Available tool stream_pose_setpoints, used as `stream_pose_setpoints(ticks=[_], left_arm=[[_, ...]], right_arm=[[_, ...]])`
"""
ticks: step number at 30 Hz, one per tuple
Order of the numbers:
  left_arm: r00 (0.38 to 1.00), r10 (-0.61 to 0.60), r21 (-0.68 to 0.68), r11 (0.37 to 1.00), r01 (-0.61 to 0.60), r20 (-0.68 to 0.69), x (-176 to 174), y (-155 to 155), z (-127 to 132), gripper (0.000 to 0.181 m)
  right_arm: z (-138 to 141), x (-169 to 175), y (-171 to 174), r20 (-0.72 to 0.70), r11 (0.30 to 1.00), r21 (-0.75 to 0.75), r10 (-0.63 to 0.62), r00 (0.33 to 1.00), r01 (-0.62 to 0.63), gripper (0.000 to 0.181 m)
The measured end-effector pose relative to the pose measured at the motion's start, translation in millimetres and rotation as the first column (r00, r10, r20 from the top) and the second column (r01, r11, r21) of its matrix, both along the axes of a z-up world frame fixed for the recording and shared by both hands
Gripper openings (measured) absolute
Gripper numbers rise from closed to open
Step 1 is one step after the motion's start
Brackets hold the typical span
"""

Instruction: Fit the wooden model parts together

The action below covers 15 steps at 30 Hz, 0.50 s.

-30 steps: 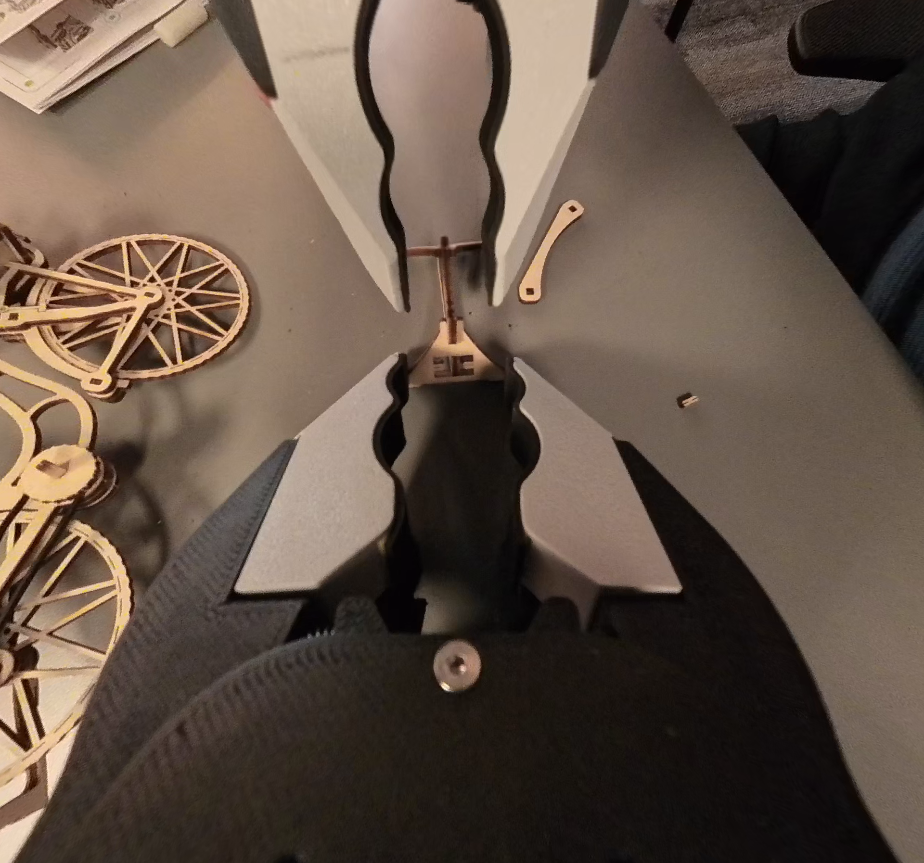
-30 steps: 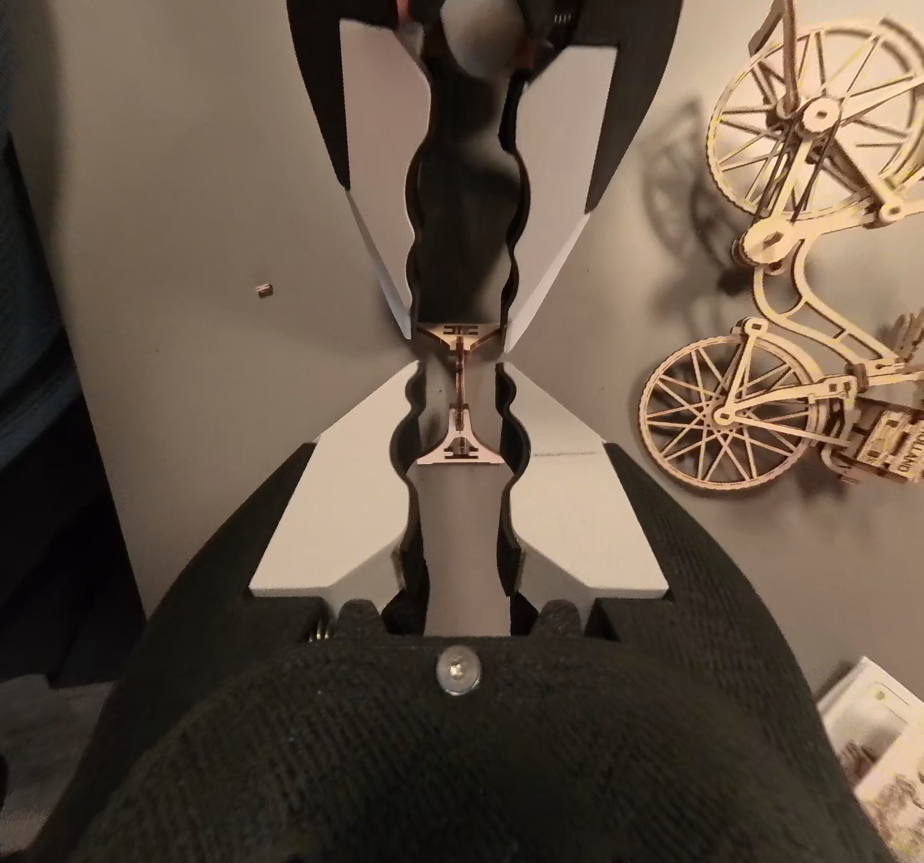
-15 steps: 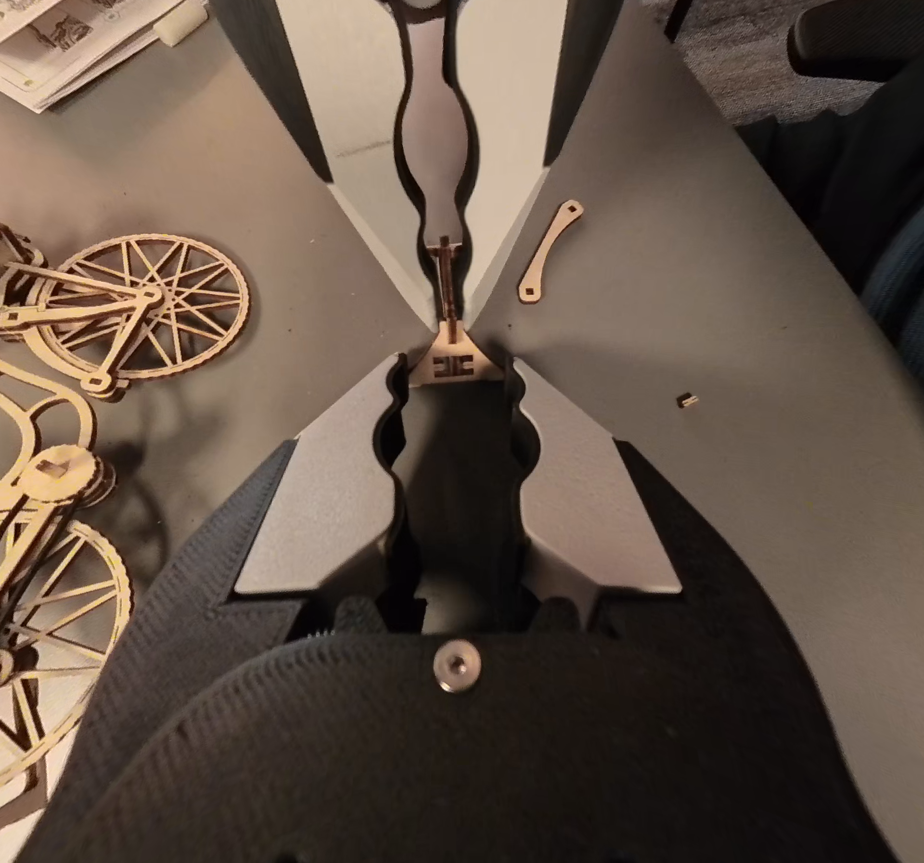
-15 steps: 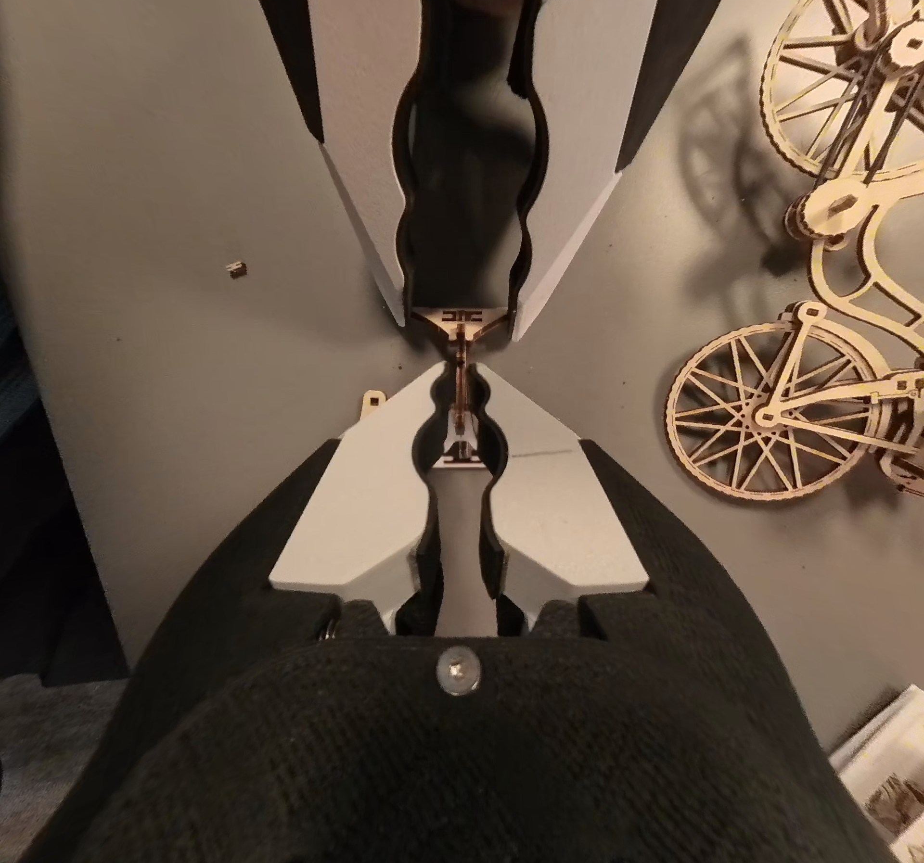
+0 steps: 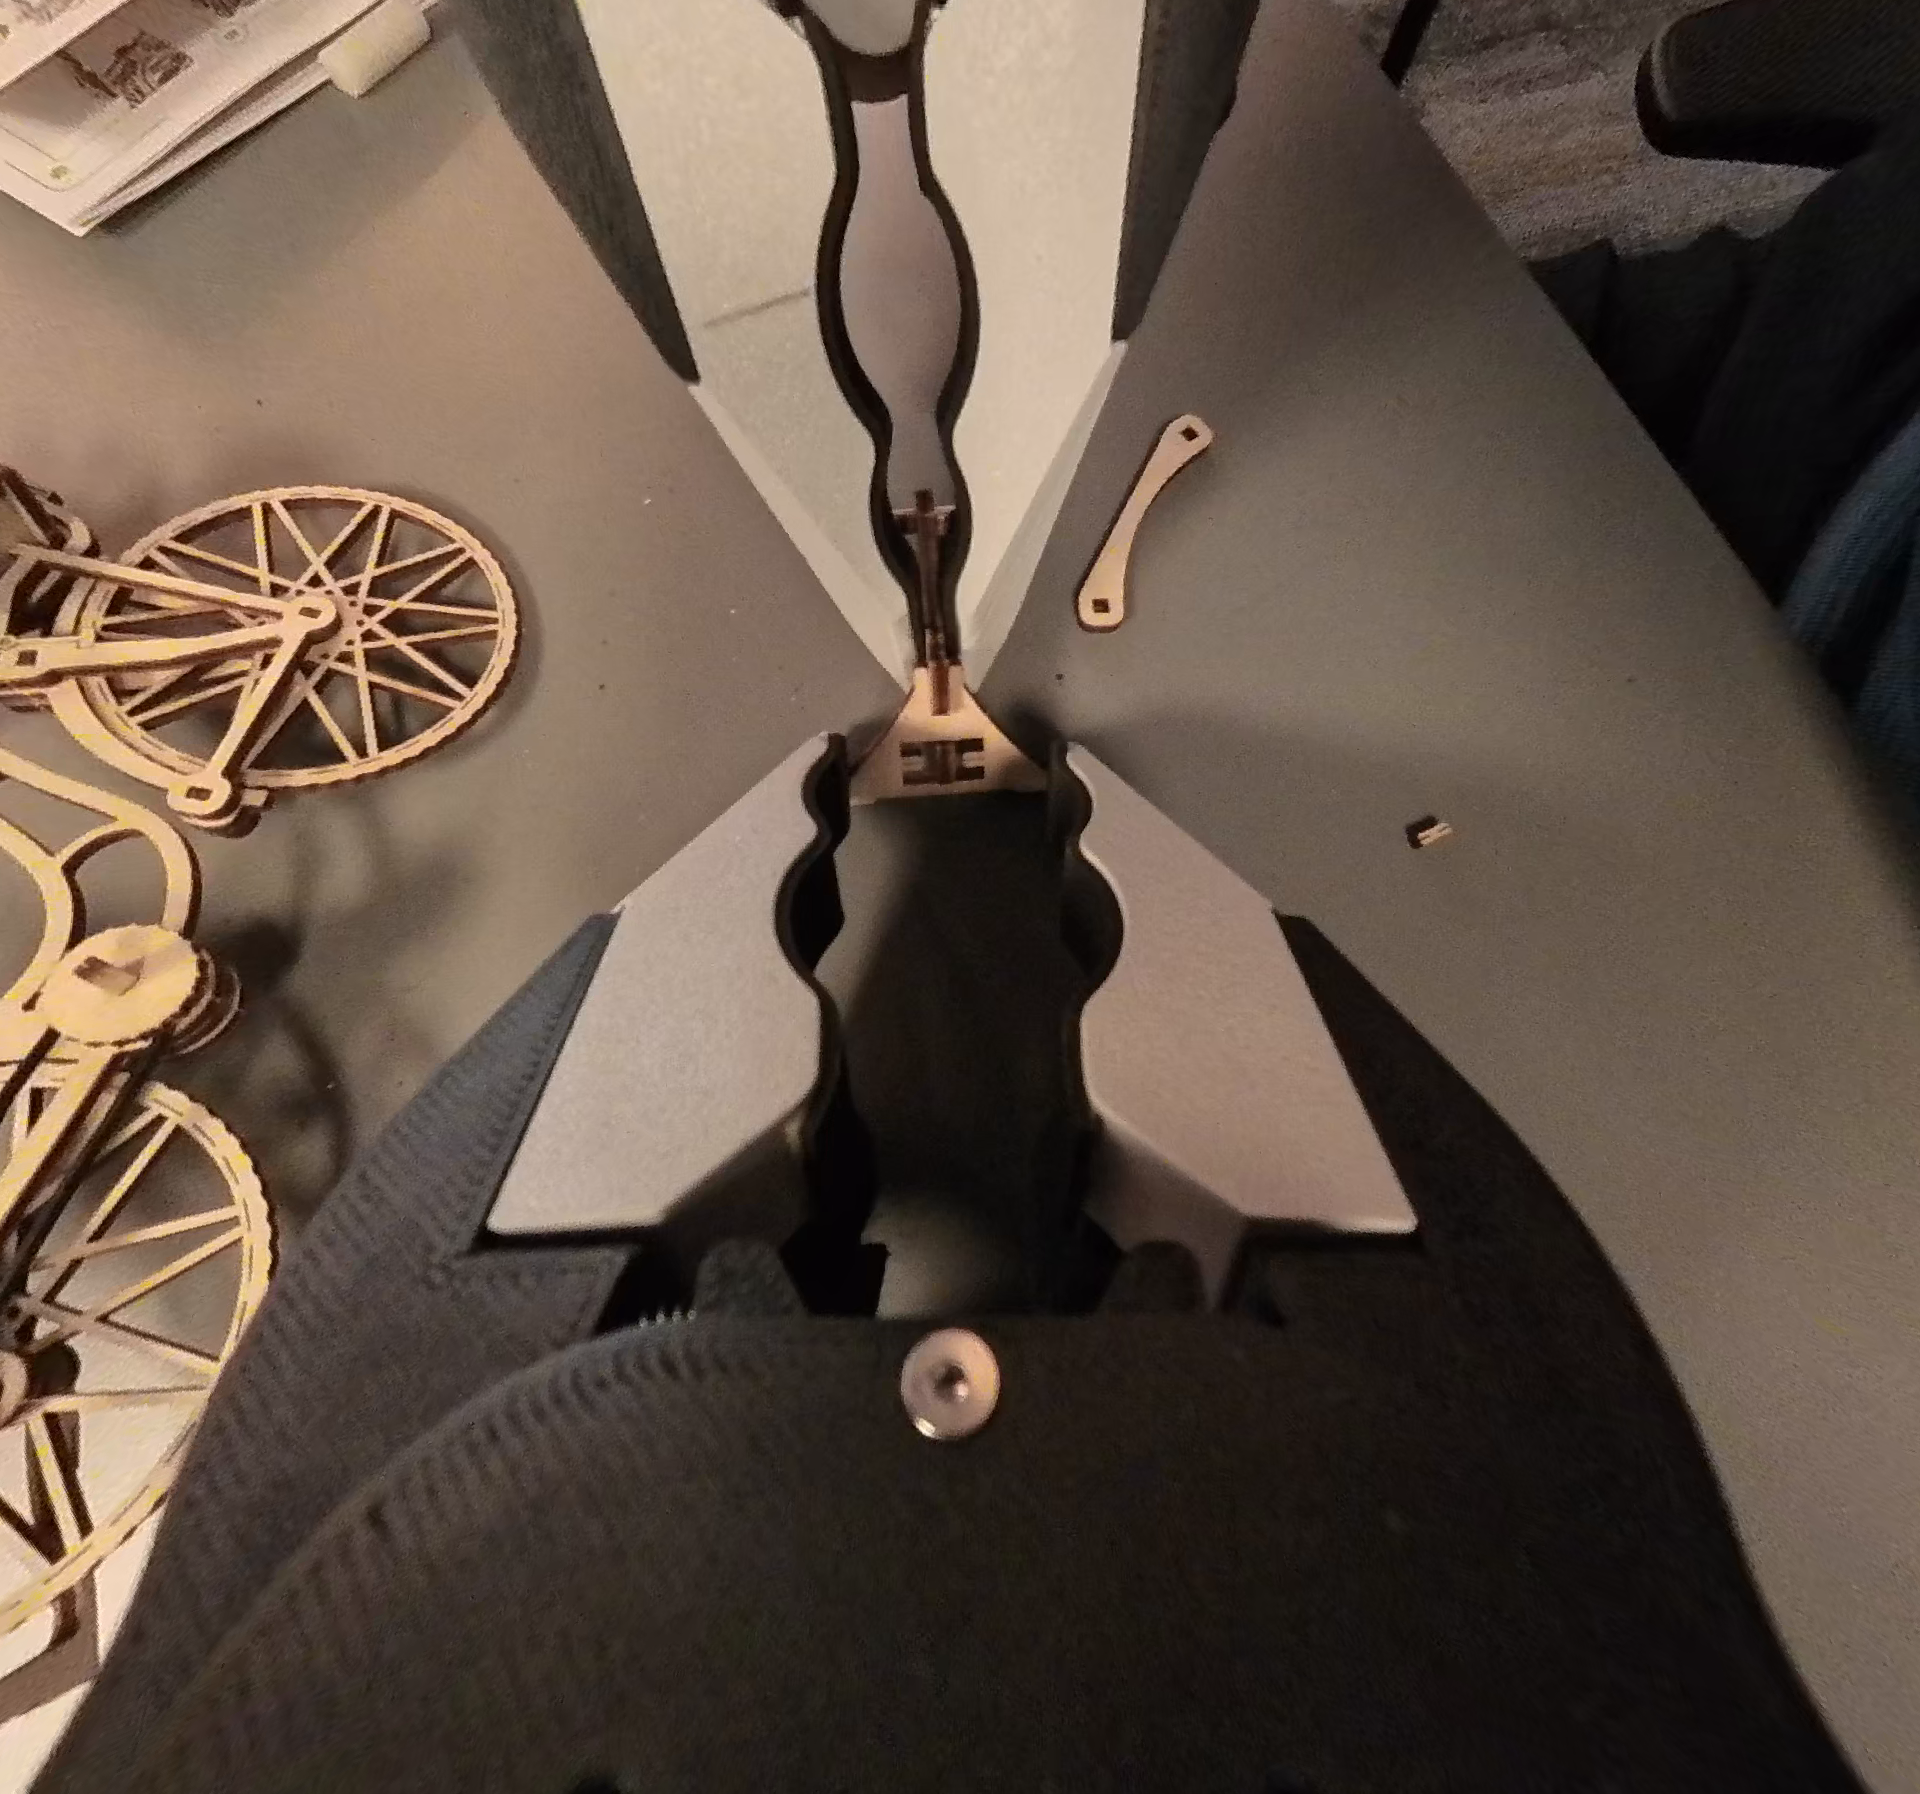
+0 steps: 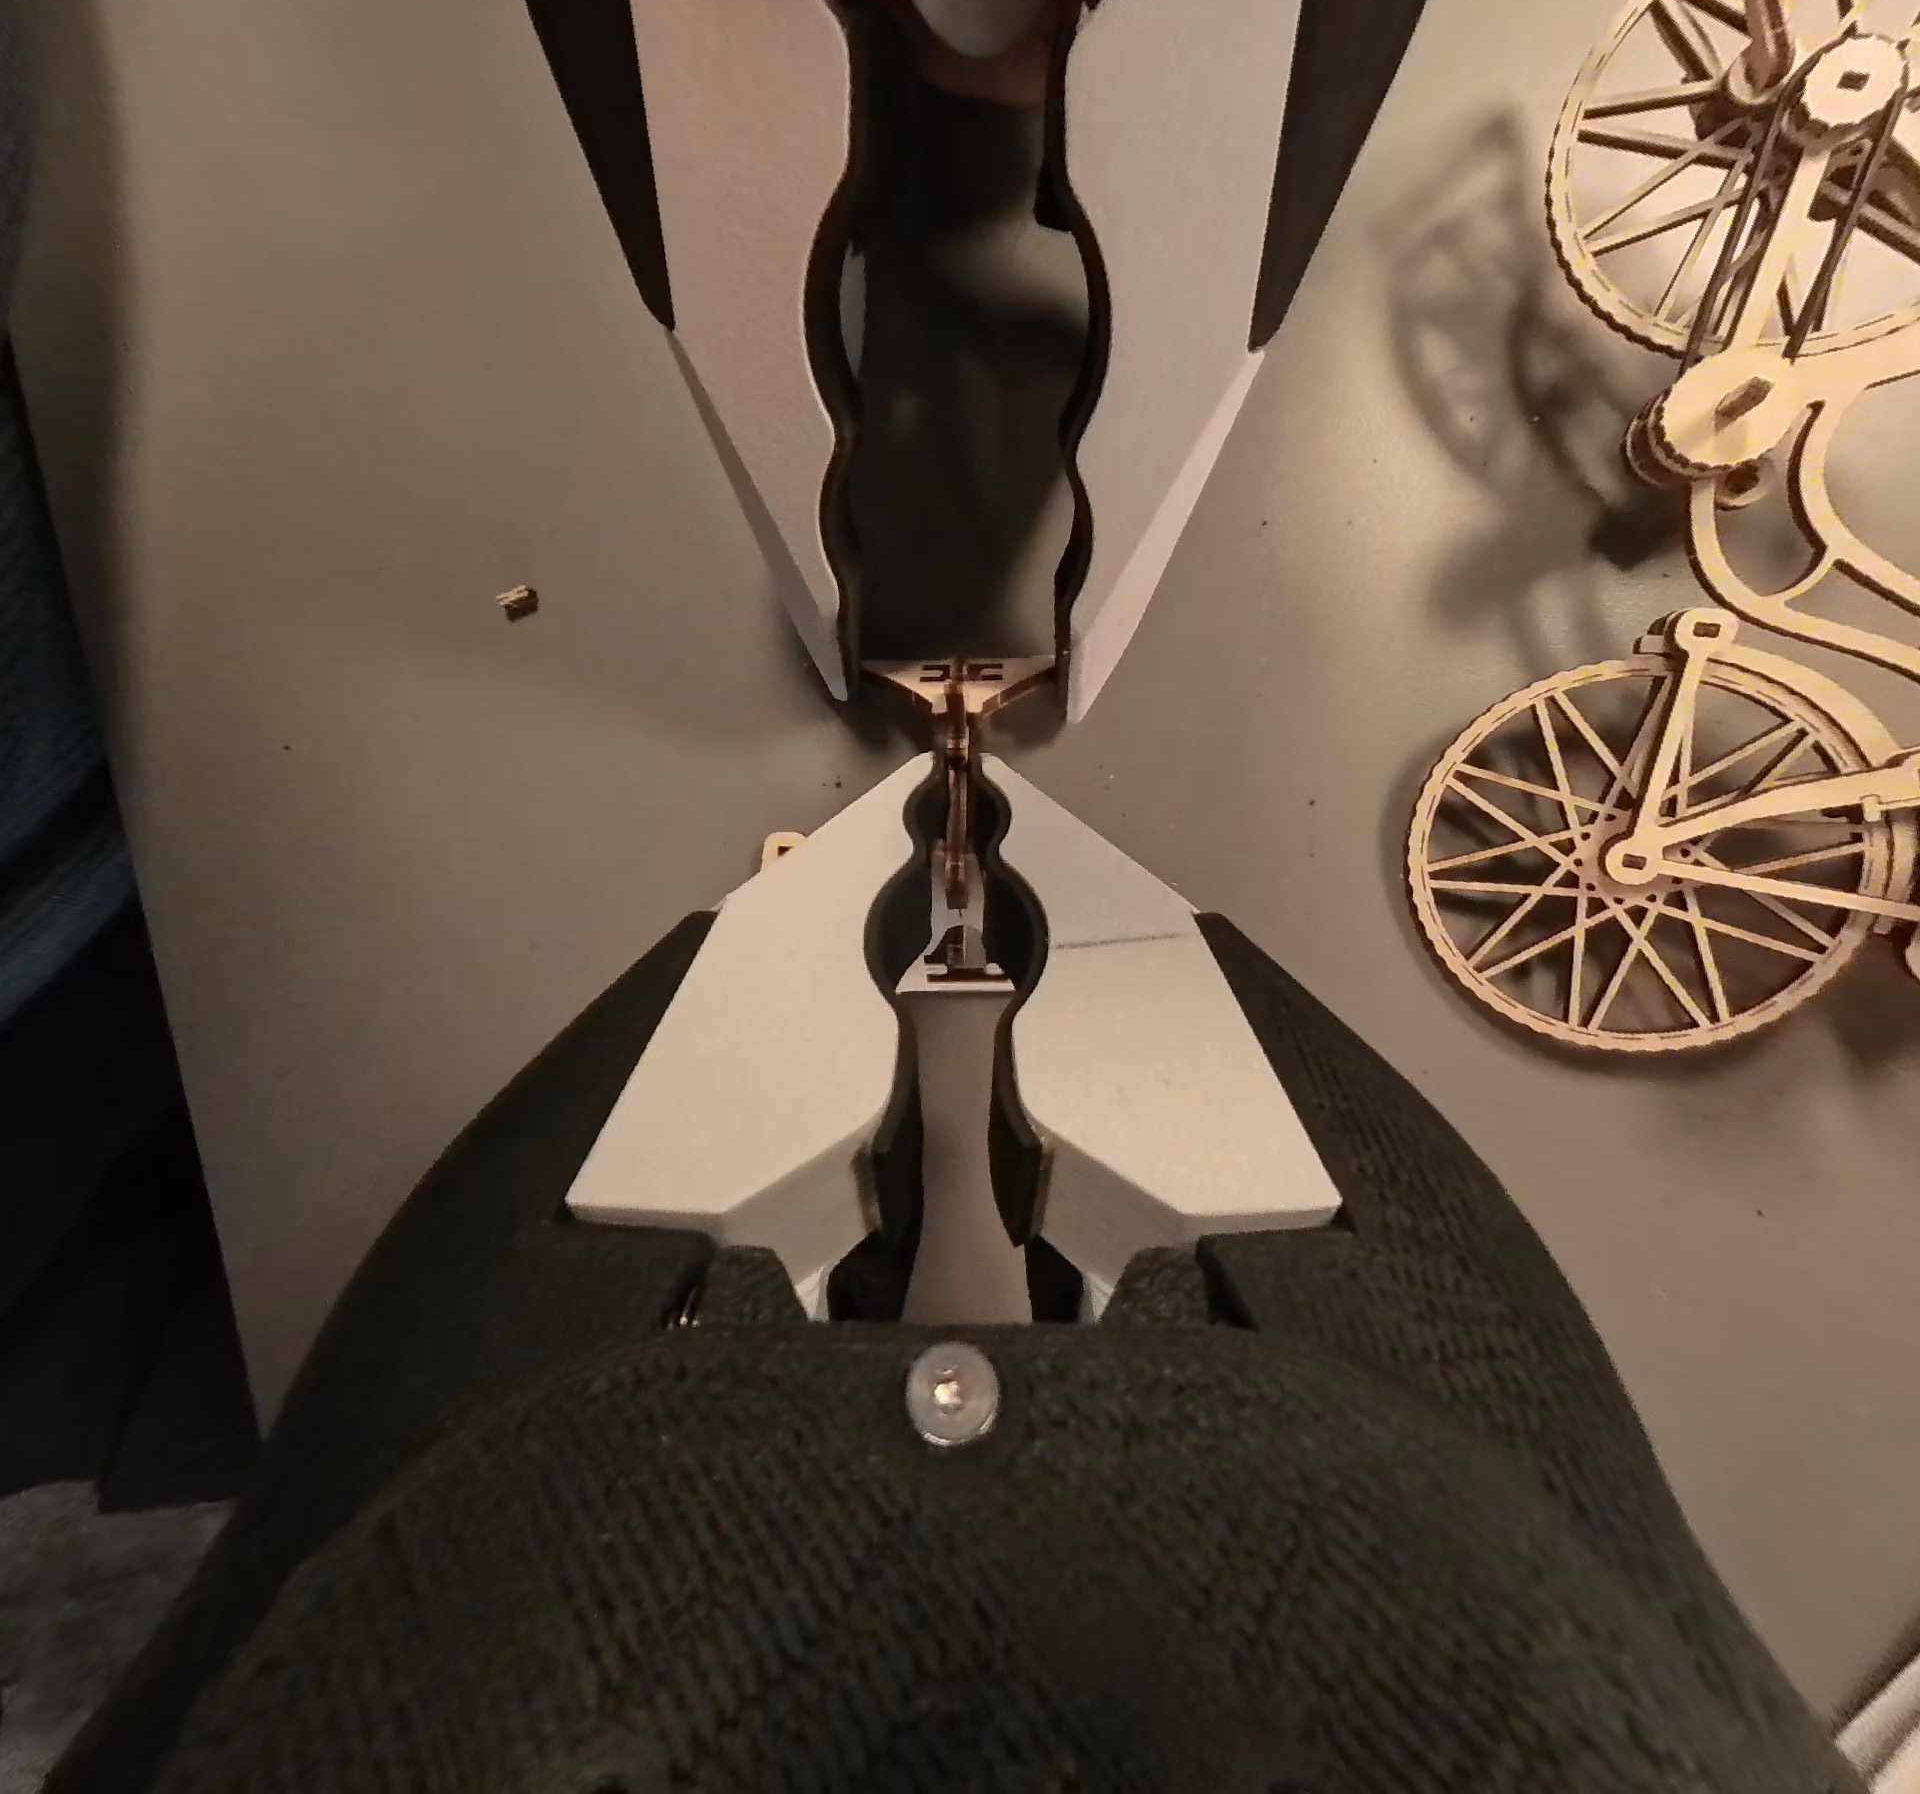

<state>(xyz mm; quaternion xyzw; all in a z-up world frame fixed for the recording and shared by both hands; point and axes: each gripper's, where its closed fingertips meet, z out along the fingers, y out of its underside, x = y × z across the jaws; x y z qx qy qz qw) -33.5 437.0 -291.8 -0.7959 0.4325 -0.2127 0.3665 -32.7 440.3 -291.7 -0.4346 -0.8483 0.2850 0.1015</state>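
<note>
My left gripper (image 5: pixel 945 757) is shut on a small triangular wooden plate (image 5: pixel 940 752) held across its fingertips. A thin wooden stem (image 5: pixel 928 581) sticks out of the plate, away from the left gripper. My right gripper (image 5: pixel 935 648) faces the left one tip to tip and is shut on that stem. In the right wrist view the right gripper (image 6: pixel 954 768) pinches the stem (image 6: pixel 952 814). A second small triangular piece (image 6: pixel 951 955) sits at the stem's near end between its fingers. The left gripper (image 6: pixel 956 690) holds the plate (image 6: pixel 961 676) just beyond. Both are held just above the grey table (image 5: pixel 1455 601).
A wooden bicycle model (image 5: pixel 301 643) lies on the table left of the grippers; it shows at the right in the right wrist view (image 6: pixel 1662 861). A loose curved wooden link (image 5: pixel 1143 523) and a tiny wood bit (image 5: pixel 1429 832) lie nearby. Instruction sheets (image 5: pixel 156 30) are far left. A chair (image 5: pixel 1766 82) stands past the table edge. Less than 4 cm separates the two grippers' tips.
My right gripper was wide open around the stem a second ago and has closed onto it. It also moved a little closer to the left gripper, which kept still with the plate.
</note>
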Motion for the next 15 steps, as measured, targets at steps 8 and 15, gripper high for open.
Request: stream_pose_setpoints(ticks=[8, 15], left_arm=[[1.000, 0.000, -0.008, 1.000, 0.000, 0.004, 0.0, 0.1, -0.1, 0.038], [1.000, 0.002, -0.020, 1.000, -0.001, 0.011, -0.1, 0.2, -0.4, 0.039]], right_arm=[[0.2, -0.1, -1.4, -0.022, 0.996, -0.002, 0.092, 0.995, -0.092, 0.001], [0.0, -0.3, -0.9, -0.055, 0.982, 0.065, 0.184, 0.981, -0.180, 0.002]])
